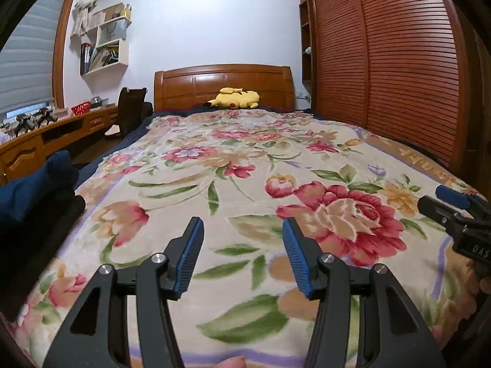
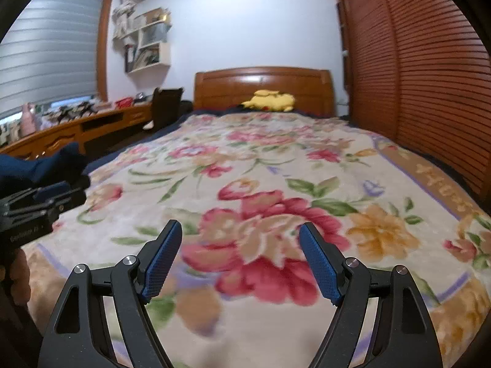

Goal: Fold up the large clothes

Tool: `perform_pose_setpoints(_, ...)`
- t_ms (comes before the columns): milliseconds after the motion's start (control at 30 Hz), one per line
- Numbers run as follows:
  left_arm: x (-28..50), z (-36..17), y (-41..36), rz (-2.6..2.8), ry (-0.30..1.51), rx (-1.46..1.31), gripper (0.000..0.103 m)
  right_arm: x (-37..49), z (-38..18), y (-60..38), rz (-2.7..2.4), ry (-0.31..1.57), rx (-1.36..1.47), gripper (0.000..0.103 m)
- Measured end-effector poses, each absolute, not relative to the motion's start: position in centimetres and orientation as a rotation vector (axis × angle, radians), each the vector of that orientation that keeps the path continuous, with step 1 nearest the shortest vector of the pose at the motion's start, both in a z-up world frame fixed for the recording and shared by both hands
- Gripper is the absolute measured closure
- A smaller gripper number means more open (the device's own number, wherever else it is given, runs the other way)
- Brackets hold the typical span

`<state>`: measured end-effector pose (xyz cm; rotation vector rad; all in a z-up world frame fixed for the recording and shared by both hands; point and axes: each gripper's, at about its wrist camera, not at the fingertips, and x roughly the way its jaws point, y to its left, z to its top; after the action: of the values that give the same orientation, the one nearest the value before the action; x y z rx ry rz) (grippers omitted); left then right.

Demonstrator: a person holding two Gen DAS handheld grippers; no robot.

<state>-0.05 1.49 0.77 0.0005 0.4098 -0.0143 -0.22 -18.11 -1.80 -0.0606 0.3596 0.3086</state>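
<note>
A large floral blanket (image 1: 245, 159) lies spread flat over the bed, also filling the right wrist view (image 2: 276, 159). At the bed's left edge a dark blue garment (image 1: 33, 184) is heaped on a black one (image 1: 36, 236). My left gripper (image 1: 243, 220) hovers low over the blanket's near end, open, with nothing between its blue pads. My right gripper (image 2: 241, 224) is beside it to the right, open wider and also empty. Each gripper shows at the edge of the other's view: the right gripper (image 1: 431, 197) and the left gripper (image 2: 66, 191).
A wooden headboard (image 1: 224, 82) with a yellow plush toy (image 1: 234, 98) stands at the far end. Slatted wardrobe doors (image 1: 383, 61) run along the bed's right side. A wooden desk (image 1: 61, 128), a dark chair (image 1: 132, 107) and wall shelves (image 1: 107, 46) are on the left.
</note>
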Motion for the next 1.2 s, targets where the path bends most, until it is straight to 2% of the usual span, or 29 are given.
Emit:
perform_pose_setpoints(367,-0.7,-0.8,0.3,-0.056,0.417,-0.024,0.05,-1.2,-2.5,-20.9,0.241,0.291,-0.05,0.022)
perform_pose_setpoints(1200,-1.1,-0.8,0.7,-0.04,0.407,-0.03,0.05,-1.1,-2.8,-20.1,0.263,0.283,-0.051,0.022)
